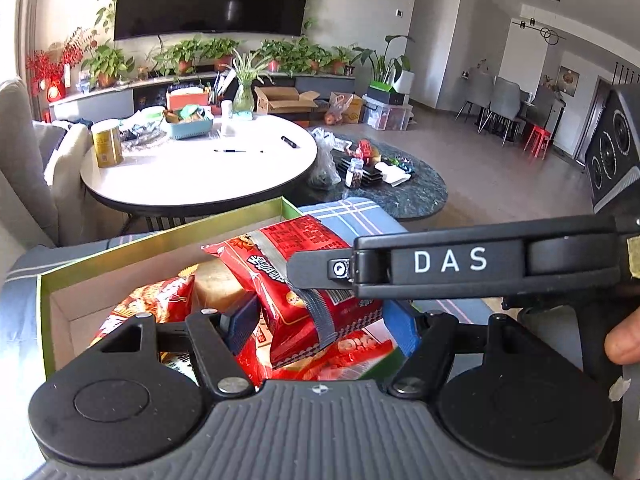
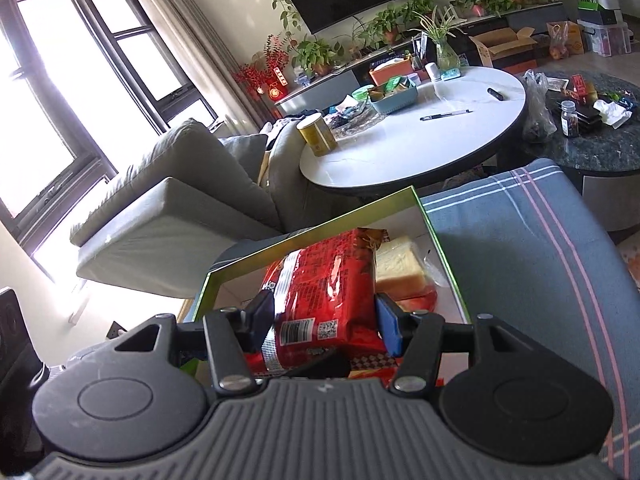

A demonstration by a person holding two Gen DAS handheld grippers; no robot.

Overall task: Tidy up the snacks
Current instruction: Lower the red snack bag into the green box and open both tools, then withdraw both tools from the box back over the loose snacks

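Observation:
A red snack packet with a silver seam and a barcode hangs over an open green-rimmed box. My left gripper has its blue pads against the packet's two sides. The right gripper is shut on the same packet, and its black finger reaches in from the right in the left wrist view. In the box lie more red packets and a wrapped slab of bread. A dark shape under the packet in the right wrist view hides part of the box's contents.
The box rests on a blue plaid cover. Beyond it stands a round white table with a gold can and a pen. A dark low table is to the right, a grey sofa to the left. A thumb shows at the right edge.

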